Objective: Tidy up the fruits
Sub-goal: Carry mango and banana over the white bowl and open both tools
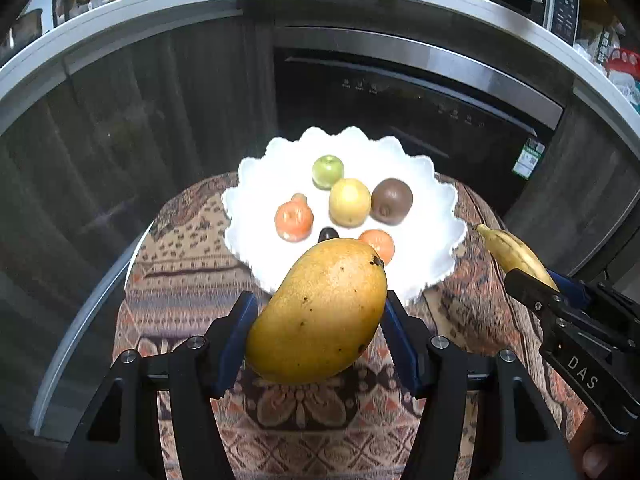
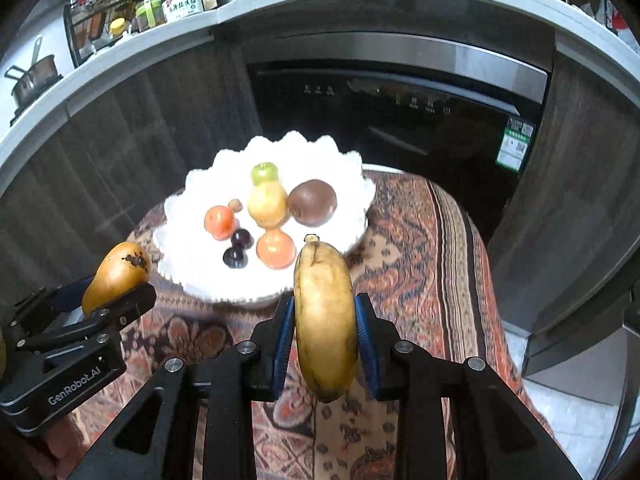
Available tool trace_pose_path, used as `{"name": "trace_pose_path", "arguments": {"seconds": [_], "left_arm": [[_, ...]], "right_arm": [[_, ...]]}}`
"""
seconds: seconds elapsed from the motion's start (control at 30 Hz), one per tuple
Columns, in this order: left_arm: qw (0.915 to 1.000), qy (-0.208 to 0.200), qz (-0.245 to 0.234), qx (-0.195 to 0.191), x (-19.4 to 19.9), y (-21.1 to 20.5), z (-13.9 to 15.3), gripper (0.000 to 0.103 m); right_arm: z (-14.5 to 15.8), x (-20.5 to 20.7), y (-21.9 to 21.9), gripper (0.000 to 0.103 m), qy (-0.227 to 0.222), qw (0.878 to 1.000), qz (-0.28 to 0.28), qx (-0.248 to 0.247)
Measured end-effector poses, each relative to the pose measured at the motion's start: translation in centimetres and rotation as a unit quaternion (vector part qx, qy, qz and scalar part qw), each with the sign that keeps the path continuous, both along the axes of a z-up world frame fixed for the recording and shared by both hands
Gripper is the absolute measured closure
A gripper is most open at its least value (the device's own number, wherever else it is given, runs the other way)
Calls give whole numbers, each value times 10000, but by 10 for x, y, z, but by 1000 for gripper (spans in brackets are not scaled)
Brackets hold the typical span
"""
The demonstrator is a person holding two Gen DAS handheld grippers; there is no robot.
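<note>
Left gripper: you hold the mango clamped. Right gripper: nearly closed on the banana, both raised short of the white scalloped plate's near edge, probably for placing.

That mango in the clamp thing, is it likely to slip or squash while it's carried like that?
The mango looks smooth and rounded, and the blue fingers pinch it only at its sides, so it may well twist or slide. Being big for that grip, it is probably heavy. Its dark specks suggest ripeness, so hard squeezing could bruise it.
</note>
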State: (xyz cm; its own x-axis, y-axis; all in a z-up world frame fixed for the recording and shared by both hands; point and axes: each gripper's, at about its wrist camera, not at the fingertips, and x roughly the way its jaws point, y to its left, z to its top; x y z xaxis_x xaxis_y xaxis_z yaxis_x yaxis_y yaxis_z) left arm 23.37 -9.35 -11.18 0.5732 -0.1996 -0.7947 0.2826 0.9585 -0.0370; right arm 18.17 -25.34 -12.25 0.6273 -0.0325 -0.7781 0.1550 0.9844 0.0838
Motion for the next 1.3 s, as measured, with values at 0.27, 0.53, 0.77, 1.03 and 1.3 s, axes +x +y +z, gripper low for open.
{"name": "trace_pose_path", "arguments": {"seconds": [0.27,0.53,0.77,1.03,1.3], "left_arm": [[10000,45,59,-24,39,-1,0,43],[9999,134,100,4,72,-3,-14,45],[9993,362,58,-13,93,-6,-36,74],[9994,325,78,117,101,-8,-44,51],[9994,220,205,159,96,-4,-37,31]], "right_arm": [[5,39,0,72,-57,10000,-62,45],[-7,72,-6,72,7,9998,-169,49],[-27,95,-11,72,152,9996,-207,135],[-50,107,-11,71,345,9989,-158,289],[-38,100,-8,51,126,9996,-203,144]]}}
